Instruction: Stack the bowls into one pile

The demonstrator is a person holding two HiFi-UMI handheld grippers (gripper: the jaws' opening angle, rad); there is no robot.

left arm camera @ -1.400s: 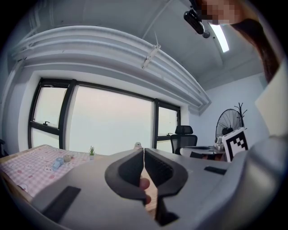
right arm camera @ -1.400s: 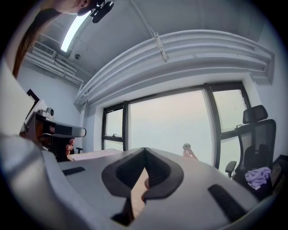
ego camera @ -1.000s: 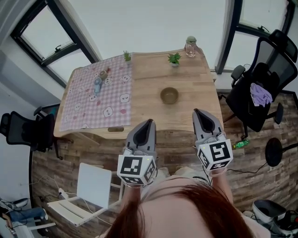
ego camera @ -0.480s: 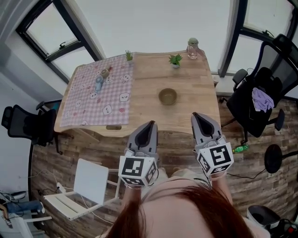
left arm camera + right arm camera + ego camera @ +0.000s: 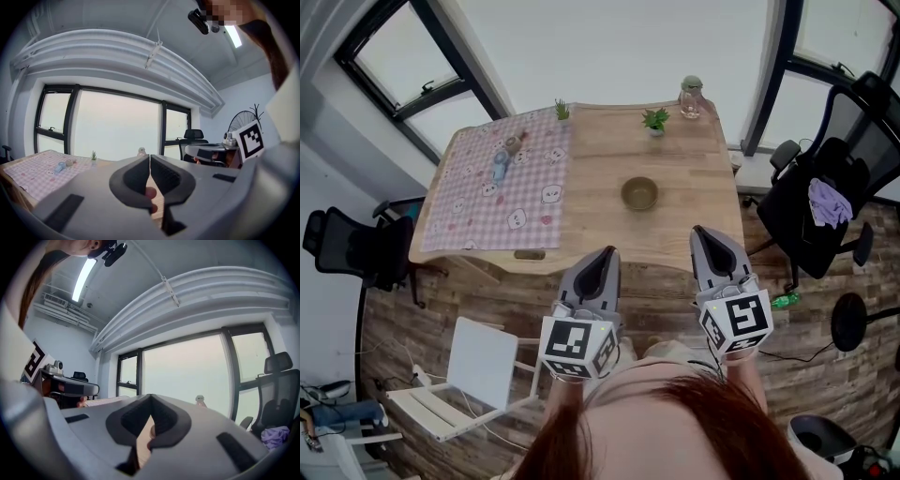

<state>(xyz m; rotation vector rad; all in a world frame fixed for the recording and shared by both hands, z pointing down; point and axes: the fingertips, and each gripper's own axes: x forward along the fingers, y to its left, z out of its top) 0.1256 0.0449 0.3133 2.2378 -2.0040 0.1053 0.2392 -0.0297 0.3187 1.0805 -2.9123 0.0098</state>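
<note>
One bowl (image 5: pixel 639 193), or one nested pile too small to count, is seen in the head view. It stands just right of centre on the bare wood of the table (image 5: pixel 694 216), beside the checked cloth (image 5: pixel 502 202). No other bowl is found on the table, so the stacking is judged done or nearly so, with nothing loose left to gather. The left gripper (image 5: pixel 605 251) and the right gripper (image 5: pixel 701 231) are held at the lower middle, short of the table edge and well apart from the bowl. No writing can be read; only black-and-white square markers are shown on the cubes.

In the left gripper view, the jaws are pressed together with nothing gripped, and no label is seen.

In the right gripper view, the jaws are likewise closed and empty. The bowl is not shown, and no print can be read.
</note>
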